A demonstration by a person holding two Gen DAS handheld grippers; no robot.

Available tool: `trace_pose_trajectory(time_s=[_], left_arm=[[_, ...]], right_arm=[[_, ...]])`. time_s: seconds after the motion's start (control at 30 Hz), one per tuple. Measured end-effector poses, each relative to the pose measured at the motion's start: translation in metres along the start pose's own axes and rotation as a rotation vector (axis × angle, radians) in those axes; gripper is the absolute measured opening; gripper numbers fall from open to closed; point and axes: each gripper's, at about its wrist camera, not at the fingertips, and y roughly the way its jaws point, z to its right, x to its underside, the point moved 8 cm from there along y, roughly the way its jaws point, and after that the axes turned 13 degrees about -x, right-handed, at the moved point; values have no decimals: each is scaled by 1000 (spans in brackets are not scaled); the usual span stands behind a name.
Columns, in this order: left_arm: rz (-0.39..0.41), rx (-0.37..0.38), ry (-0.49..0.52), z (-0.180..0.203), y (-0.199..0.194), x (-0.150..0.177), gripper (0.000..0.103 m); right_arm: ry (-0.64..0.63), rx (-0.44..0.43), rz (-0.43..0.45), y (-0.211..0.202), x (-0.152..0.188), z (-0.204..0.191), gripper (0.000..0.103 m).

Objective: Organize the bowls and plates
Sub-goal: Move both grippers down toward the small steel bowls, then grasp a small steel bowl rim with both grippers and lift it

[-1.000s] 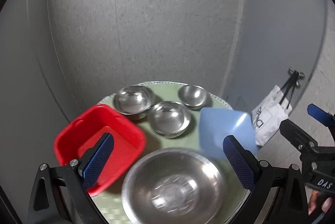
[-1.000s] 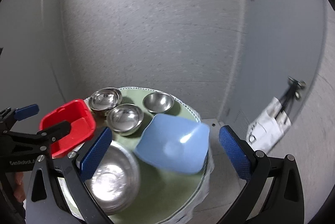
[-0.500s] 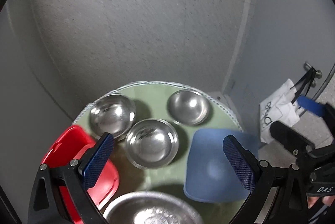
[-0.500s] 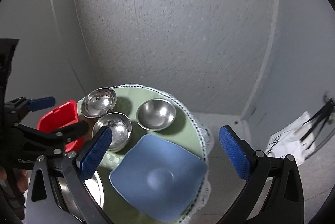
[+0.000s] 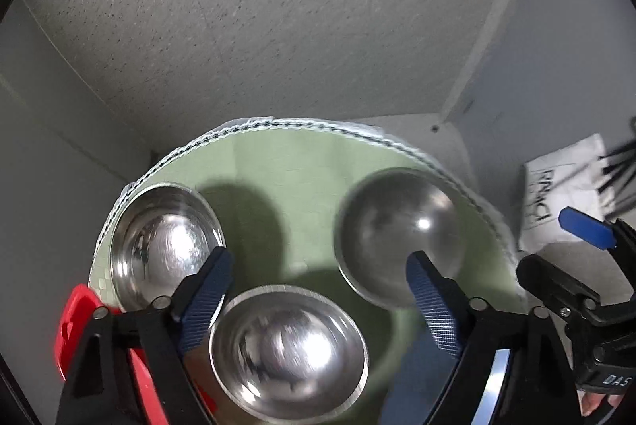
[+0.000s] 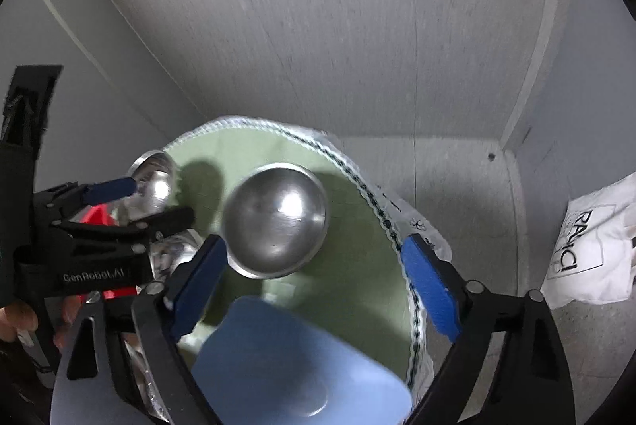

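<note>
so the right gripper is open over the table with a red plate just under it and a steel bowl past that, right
Not quite: the plate under the right gripper is blue, not red, as the right wrist view shows. The rest holds: the gripper is open over the table, with a steel bowl past the plate.

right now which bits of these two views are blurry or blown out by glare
Left wrist view: the far right steel bowl is smeared by motion blur, with a small glare spot; the near bowl and the left bowl show streaky bright reflections. Right wrist view: the steel bowl has soft edges and a white highlight, the blue plate is blurred, and the wall curves from fisheye distortion.
</note>
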Motion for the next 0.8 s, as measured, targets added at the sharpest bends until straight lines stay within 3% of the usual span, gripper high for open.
trace_pose_trajectory(time_s=[0.13,0.23,0.33,0.4,0.47,0.6,0.7,0.77,0.8], left_arm=[[-35,-6,7,12,41,-18,78],[-87,9,1,21,67,-24,64],[-116,42,15,31,91,-29,62],[-137,76,10,37,107,-31,50],[-170,104,12,44,127,-33,42],[-190,127,17,49,159,-42,36],[-194,165,17,54,163,-46,23],[-189,174,27,57,168,-51,21],[-185,174,28,54,170,-52,20]], right_arm=[[10,-2,-73,36,-7,17,78],[25,-8,-115,59,-7,24,70],[42,-30,-153,76,-3,30,62],[67,-64,-172,84,1,33,57],[87,-86,-193,90,5,36,46],[99,-129,-202,98,7,34,33],[104,-156,-203,100,6,30,23],[102,-169,-203,102,6,28,11],[98,-165,-200,101,7,27,10]])
